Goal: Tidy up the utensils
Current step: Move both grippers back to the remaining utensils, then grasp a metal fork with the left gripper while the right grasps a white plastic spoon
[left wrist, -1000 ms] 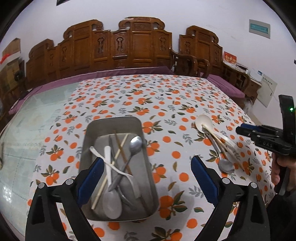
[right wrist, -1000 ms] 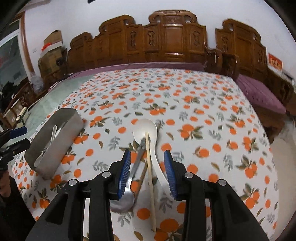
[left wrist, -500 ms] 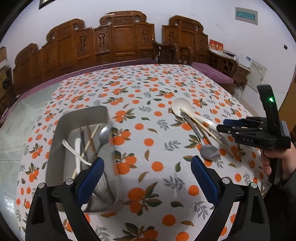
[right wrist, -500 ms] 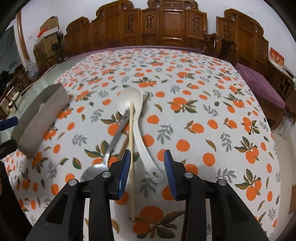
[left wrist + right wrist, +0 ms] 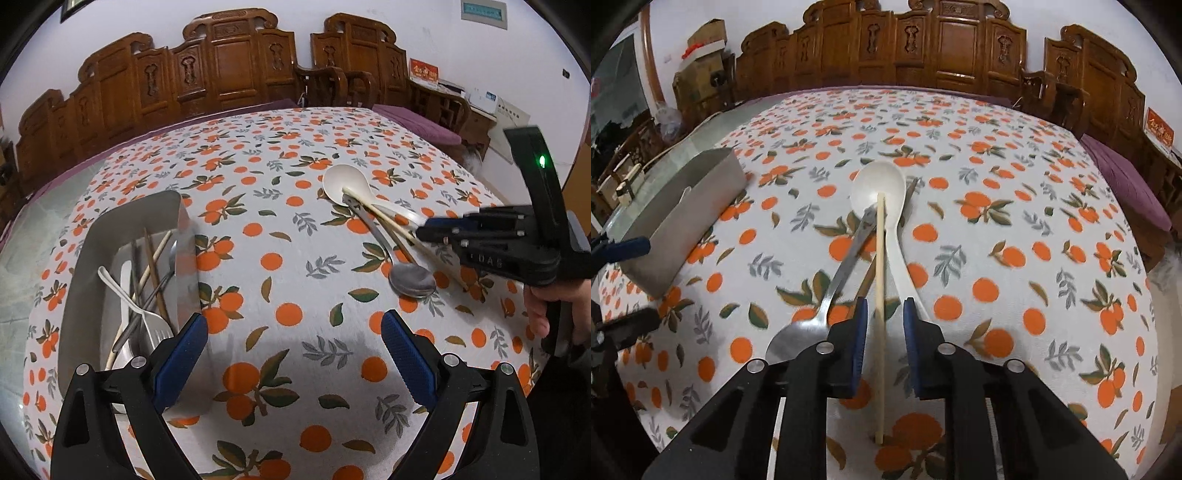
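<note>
A metal tray (image 5: 85,258) at the left holds several utensils, among them a white fork (image 5: 155,328) and chopsticks. My left gripper (image 5: 293,332) is open over bare tablecloth just right of the tray. To the right lie a white spoon (image 5: 879,181), a metal spoon (image 5: 798,338) and a pale chopstick (image 5: 880,258) in a loose pile, with a darker chopstick partly hidden beneath. My right gripper (image 5: 885,308) is low over the pile, and its jaws are closing around the pale chopstick. A small gap still shows on each side of the stick.
An orange-print cloth (image 5: 288,258) covers the table. Carved wooden chairs (image 5: 229,70) line the far side, with purple cushions at the right. A hand (image 5: 554,306) holds the right gripper's handle at the table's right edge. Bare glass tabletop (image 5: 26,236) shows left of the cloth.
My left gripper moved right, from over the tray to the cloth beside it. My right gripper sank onto the utensil pile and its jaws narrowed around the pale chopstick.
</note>
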Demonstrator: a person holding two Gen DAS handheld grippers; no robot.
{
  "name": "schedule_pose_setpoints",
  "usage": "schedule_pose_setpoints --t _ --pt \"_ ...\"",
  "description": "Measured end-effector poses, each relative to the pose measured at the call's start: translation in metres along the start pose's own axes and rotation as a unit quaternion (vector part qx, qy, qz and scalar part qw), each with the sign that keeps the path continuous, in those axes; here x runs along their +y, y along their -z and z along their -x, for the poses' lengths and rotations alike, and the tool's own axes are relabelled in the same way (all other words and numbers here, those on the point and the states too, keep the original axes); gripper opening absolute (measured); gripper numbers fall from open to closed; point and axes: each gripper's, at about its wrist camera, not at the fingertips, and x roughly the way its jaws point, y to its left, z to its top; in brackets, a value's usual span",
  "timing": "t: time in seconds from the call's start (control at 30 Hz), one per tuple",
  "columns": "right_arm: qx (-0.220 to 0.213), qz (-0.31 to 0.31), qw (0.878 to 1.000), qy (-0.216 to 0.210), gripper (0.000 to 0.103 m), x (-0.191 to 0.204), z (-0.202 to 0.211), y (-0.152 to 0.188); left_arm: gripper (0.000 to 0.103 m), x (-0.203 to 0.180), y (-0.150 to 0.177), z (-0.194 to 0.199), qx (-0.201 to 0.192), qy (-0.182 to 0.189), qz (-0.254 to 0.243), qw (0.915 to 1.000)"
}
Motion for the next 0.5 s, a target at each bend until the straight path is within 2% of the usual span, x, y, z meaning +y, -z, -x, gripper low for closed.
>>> schedule_pose_setpoints --t 0.17,0.27,0.37,0.4,0.5 --pt "0.002 -0.011 1.0 0.002 0.022 -0.013 -0.009 -0.01 0.091 -0.002 0.003 -0.004 0.004 -0.001 -0.003 1.0" --pt "0.03 -0.04 0.998 -0.029 0.022 -0.024 -0.025 -0.012 0.091 -0.004 0.004 -0.005 0.006 -0.001 -0.004 1.0" --pt "0.036 -0.065 0.995 -0.062 0.022 -0.029 -0.029 -0.013 0.091 -0.007 0.005 -0.007 0.007 -0.001 -0.006 1.0" --pt "0.035 -0.076 0.994 -0.073 0.021 -0.031 -0.029 -0.014 0.091 -0.008 0.005 -0.007 0.008 -0.001 -0.006 1.0" --pt "0.035 -0.087 0.991 -0.097 0.006 -0.031 -0.027 -0.014 0.091 -0.012 0.005 -0.008 0.009 -0.001 -0.007 0.9999"
